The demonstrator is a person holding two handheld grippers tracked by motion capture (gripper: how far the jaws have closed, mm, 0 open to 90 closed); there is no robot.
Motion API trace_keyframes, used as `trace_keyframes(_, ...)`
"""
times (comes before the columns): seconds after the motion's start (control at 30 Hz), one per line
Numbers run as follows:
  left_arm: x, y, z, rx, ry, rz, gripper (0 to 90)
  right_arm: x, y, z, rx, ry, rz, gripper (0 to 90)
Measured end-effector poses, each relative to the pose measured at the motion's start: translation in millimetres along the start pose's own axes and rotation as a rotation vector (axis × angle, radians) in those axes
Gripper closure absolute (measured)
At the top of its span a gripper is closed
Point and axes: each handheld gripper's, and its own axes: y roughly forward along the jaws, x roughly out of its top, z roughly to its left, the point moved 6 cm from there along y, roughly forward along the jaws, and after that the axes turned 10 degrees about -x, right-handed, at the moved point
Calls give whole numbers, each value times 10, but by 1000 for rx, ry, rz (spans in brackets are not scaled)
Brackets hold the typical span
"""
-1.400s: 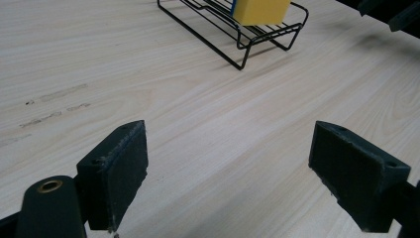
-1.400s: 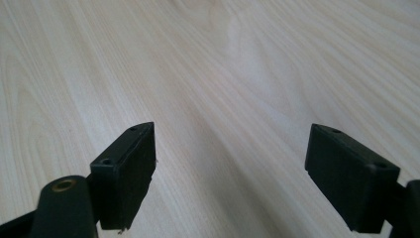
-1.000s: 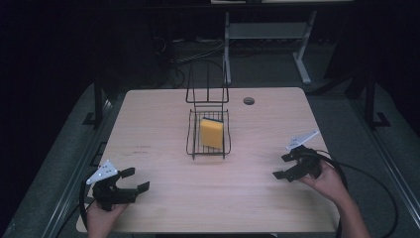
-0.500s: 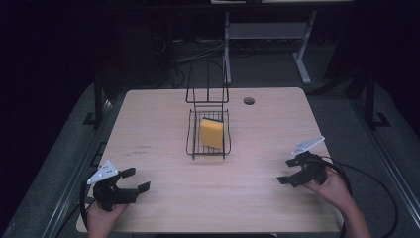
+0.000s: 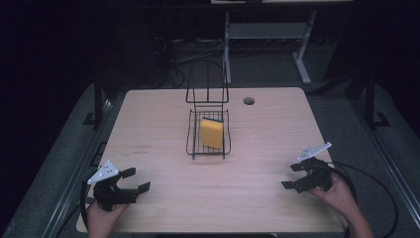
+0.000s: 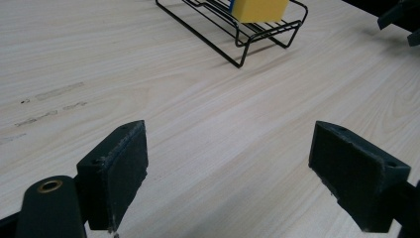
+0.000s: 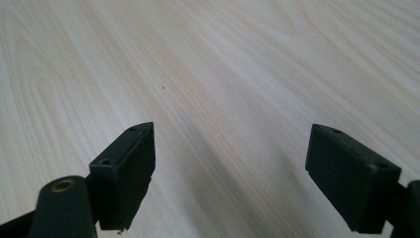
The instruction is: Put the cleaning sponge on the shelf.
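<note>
A yellow sponge [image 5: 212,132] lies in a black wire rack [image 5: 190,144] at the middle of the light wooden table [image 5: 163,104]. The left gripper view catches the rack [image 6: 233,47] and the sponge [image 6: 257,9] at its top edge. My left gripper [image 5: 135,180] rests open near the table's front left corner, jaws wide apart [image 6: 228,168] over bare wood. At the front right my right gripper [image 5: 292,176] is open too, jaws spread [image 7: 230,166] above the tabletop. Neither holds anything.
The rack has a tall wire back [image 5: 207,82] rising behind the sponge. A round cable hole [image 5: 248,101] sits in the table's far right part. Cables [image 5: 376,198] trail from the right gripper off the table edge. Beyond the table stand dark desk legs [image 5: 297,49].
My right gripper has drawn back toward the front right edge of the table. The left gripper, the rack and the sponge have stayed put.
</note>
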Motion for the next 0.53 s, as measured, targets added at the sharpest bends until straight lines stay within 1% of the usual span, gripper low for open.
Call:
trace_keyframes(0.3, -2, 7, -7, -3, 0, 2, 147, -122, -50, 38, -8, 11, -5, 189)
trace_keyframes(0.47, 1, 11, -6, -4, -2, 1, 146, -160, -77, 90, -22, 9, -16, 187)
trace_keyframes(0.53, 0, 17, -4, -3, -2, 3, 146, -160, -97, 129, -31, 0, -27, 187)
